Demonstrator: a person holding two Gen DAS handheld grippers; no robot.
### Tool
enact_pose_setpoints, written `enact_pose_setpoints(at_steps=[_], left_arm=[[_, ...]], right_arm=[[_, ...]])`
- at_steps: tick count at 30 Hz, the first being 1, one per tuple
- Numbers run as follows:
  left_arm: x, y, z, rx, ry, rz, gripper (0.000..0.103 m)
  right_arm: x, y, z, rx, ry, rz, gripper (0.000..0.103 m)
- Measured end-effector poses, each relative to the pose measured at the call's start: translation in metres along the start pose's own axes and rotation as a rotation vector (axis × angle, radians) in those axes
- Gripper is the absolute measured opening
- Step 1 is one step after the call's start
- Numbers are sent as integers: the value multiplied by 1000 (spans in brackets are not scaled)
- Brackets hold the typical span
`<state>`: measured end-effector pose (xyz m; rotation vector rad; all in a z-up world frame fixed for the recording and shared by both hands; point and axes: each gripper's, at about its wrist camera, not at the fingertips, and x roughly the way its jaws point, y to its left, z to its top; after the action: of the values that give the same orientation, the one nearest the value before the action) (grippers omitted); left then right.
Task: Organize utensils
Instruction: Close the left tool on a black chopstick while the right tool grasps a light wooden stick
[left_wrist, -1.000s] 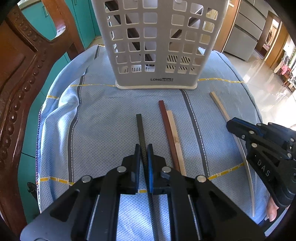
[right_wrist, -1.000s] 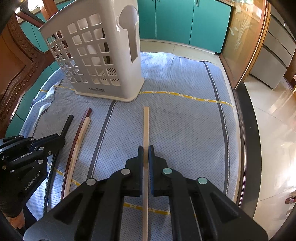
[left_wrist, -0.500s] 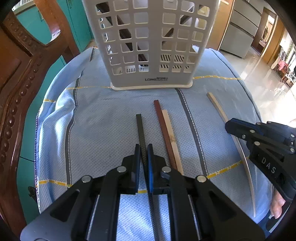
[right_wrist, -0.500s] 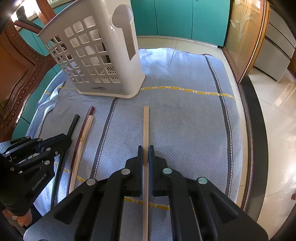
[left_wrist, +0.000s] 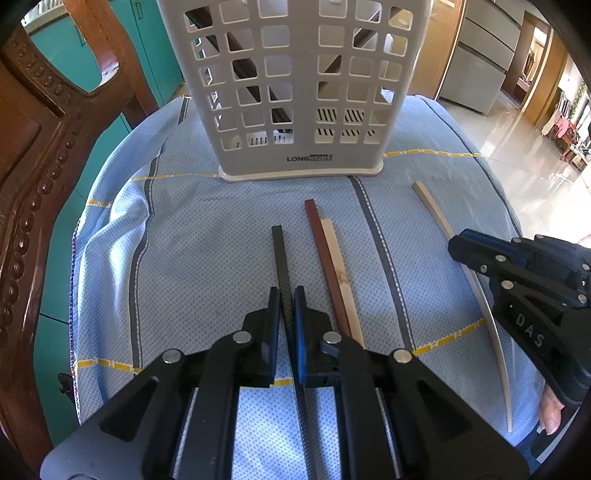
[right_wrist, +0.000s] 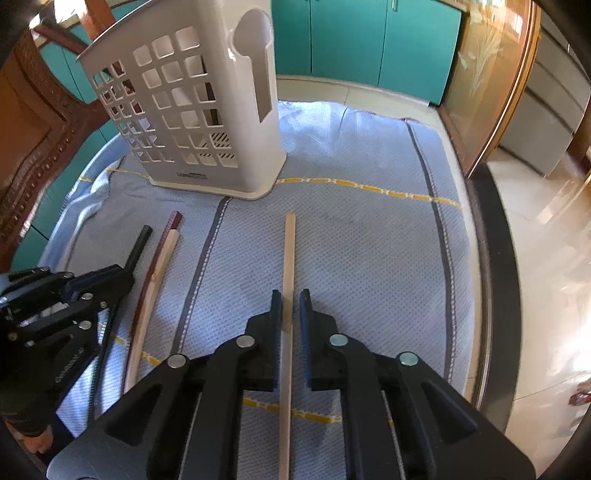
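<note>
On blue cloth (right_wrist: 369, 229) before the white holder (right_wrist: 207, 122), we are easing our right gripper (right_wrist: 287, 306) open around the pale chopstick (right_wrist: 288, 258), seemingly releasing it, while our left gripper (left_wrist: 286, 310) is clamping the black chopstick (left_wrist: 279, 254).

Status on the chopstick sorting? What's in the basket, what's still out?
Done: some dark sticks already stand in the basket. In hand: left gripper is shut on the black chopstick; right gripper straddles the pale chopstick, its jaws just opening, a gap showing either side. Left: those two plus the brown and tan pair, all lying on the cloth.
</note>
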<state>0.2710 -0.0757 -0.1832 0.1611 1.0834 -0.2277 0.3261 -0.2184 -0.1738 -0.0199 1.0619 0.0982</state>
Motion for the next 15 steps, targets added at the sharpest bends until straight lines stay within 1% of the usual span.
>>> enact_pose_setpoints(at_steps=[5, 15], left_arm=[[1, 2, 1, 0, 0, -1, 9], [1, 5, 0, 0, 1, 2, 10]], right_arm=[[1, 9, -1, -49, -20, -59, 16], [1, 14, -5, -66, -33, -80, 17]])
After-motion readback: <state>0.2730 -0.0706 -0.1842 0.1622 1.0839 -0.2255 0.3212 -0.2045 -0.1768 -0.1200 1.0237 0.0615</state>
